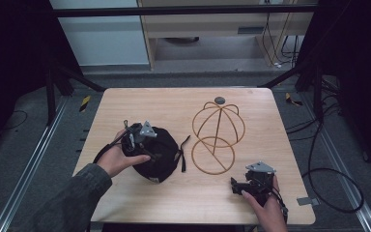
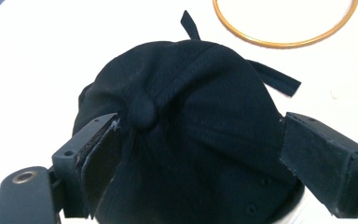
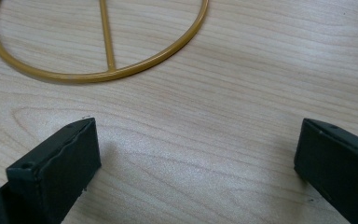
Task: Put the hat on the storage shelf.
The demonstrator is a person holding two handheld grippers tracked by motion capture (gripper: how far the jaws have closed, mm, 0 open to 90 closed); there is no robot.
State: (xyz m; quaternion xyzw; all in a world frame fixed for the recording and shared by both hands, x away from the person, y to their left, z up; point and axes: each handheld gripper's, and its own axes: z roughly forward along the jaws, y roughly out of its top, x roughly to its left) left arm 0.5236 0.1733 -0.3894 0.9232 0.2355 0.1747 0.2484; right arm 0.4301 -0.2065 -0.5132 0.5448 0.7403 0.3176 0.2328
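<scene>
A black cap (image 1: 157, 152) lies on the left half of the wooden table (image 1: 140, 99), with its strap trailing to the right. My left gripper (image 1: 142, 145) is over its crown. In the left gripper view the cap (image 2: 200, 130) sits between the wide-apart jaws of that gripper (image 2: 198, 149), top button up; the pads stand at its sides without squeezing it. A golden wire hat stand (image 1: 217, 128) stands at the table's middle. My right gripper (image 1: 236, 186) rests near the front right edge, open (image 3: 196, 158), with bare wood between its jaws and the stand's base ring (image 3: 93, 74) just beyond.
A small dark disc (image 1: 220, 100) lies at the table's far edge behind the stand. Black cables (image 1: 328, 183) loop on the floor to the right, and metal frame rails run along both sides of the table.
</scene>
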